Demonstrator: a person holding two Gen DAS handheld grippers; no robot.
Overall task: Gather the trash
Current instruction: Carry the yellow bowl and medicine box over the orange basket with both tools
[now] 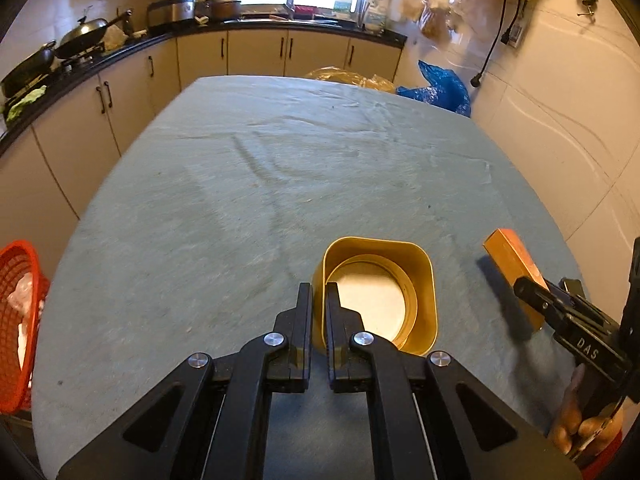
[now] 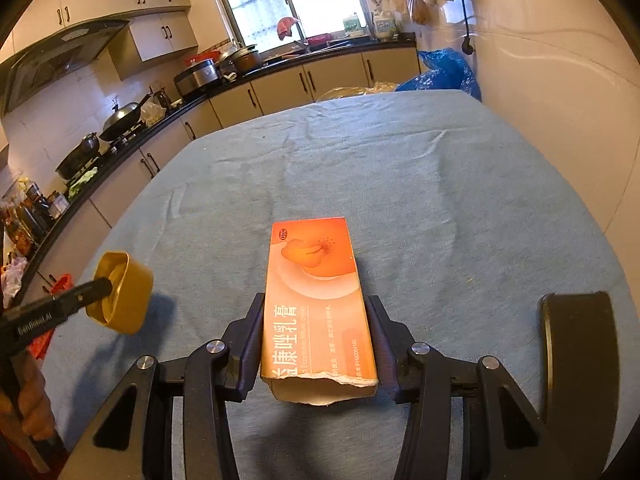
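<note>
My left gripper (image 1: 319,292) is shut on the near wall of a gold cap (image 1: 380,292) and holds it above the blue tablecloth; the cap also shows at the left of the right wrist view (image 2: 124,292). My right gripper (image 2: 316,304) is shut on an orange medicine box (image 2: 316,300) with a torn near end, held lengthwise between the fingers above the cloth. The box also shows at the right of the left wrist view (image 1: 512,264), with the right gripper (image 1: 532,292) on it.
The table (image 1: 280,168) carries a wrinkled blue cloth. A red basket (image 1: 18,320) holding white trash stands beyond the table's left edge. Kitchen counters with pots (image 1: 80,36) run along the left and back. A blue bag (image 1: 440,88) lies past the far right corner.
</note>
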